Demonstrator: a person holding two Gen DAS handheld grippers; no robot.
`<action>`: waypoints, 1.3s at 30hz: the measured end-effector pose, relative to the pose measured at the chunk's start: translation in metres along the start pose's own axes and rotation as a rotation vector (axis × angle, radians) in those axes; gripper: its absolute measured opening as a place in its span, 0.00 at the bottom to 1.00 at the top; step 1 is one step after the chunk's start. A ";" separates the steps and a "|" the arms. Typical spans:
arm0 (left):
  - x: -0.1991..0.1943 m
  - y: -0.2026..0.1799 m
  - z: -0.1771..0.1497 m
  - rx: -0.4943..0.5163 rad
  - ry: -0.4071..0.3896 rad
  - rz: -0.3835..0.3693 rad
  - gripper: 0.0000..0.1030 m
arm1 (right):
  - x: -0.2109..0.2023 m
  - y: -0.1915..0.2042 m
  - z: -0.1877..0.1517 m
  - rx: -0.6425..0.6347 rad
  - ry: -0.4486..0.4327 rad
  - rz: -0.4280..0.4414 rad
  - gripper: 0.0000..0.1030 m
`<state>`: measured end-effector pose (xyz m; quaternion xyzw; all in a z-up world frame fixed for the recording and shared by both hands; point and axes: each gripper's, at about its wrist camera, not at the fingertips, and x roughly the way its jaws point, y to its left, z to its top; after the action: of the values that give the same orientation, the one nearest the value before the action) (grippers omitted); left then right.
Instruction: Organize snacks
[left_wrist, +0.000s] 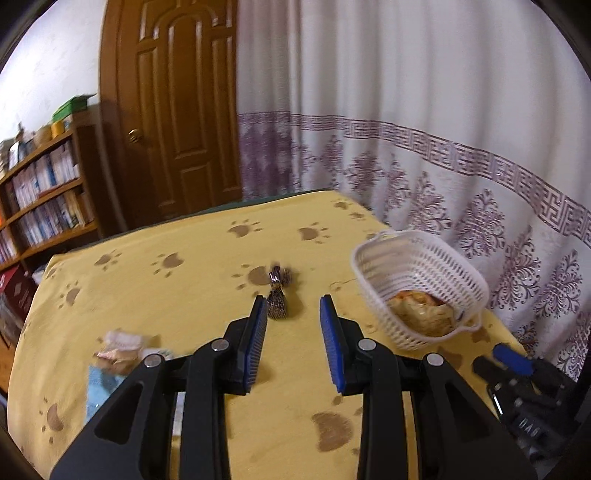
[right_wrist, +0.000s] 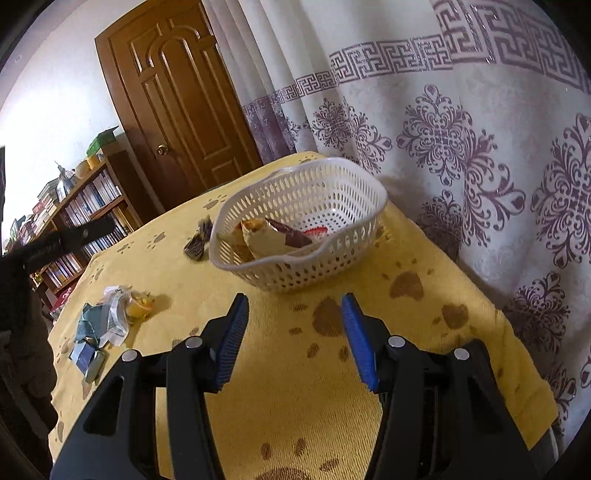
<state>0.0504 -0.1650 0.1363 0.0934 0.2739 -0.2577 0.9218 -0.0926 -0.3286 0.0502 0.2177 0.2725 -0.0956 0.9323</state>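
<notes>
Blurring softens most of the left wrist view. The left hand-held gripper (left_wrist: 293, 306) has its blue pads set narrowly apart with nothing between them, above the yellow paw-print cloth of the desk (left_wrist: 184, 295). Just past its left pad lies a small dark patterned wrapped snack (left_wrist: 277, 306), whose printing is too smeared to read. The white slotted basket (left_wrist: 369, 266) sits to the right, near the curtain (left_wrist: 443, 110). The packets in the basket (left_wrist: 424, 314) show only as tan and orange shapes through its wall. A loose pile of snacks (left_wrist: 118, 354) at lower left is partly covered by the gripper's black frame and cut into pale and blue patches.

From the right wrist, the right hand-held gripper (right_wrist: 293, 306) stands wider and empty, short of the basket and not touching it. Here the basket's near rim hides the lower parts of its packets, and its left wall covers part of the dark snack beside it. A dark shape at the left edge cannot be identified.
</notes>
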 end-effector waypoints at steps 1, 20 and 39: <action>0.000 -0.002 0.000 0.005 -0.001 -0.003 0.29 | 0.001 0.000 -0.002 0.002 0.004 0.002 0.52; 0.115 0.021 -0.009 -0.081 0.192 -0.040 0.45 | 0.023 0.010 -0.018 -0.036 0.050 0.009 0.53; 0.185 0.002 -0.016 -0.039 0.267 -0.091 0.30 | 0.026 0.017 -0.021 -0.083 0.047 0.012 0.53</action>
<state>0.1765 -0.2368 0.0208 0.0962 0.4031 -0.2793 0.8661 -0.0760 -0.3049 0.0260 0.1829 0.2969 -0.0733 0.9344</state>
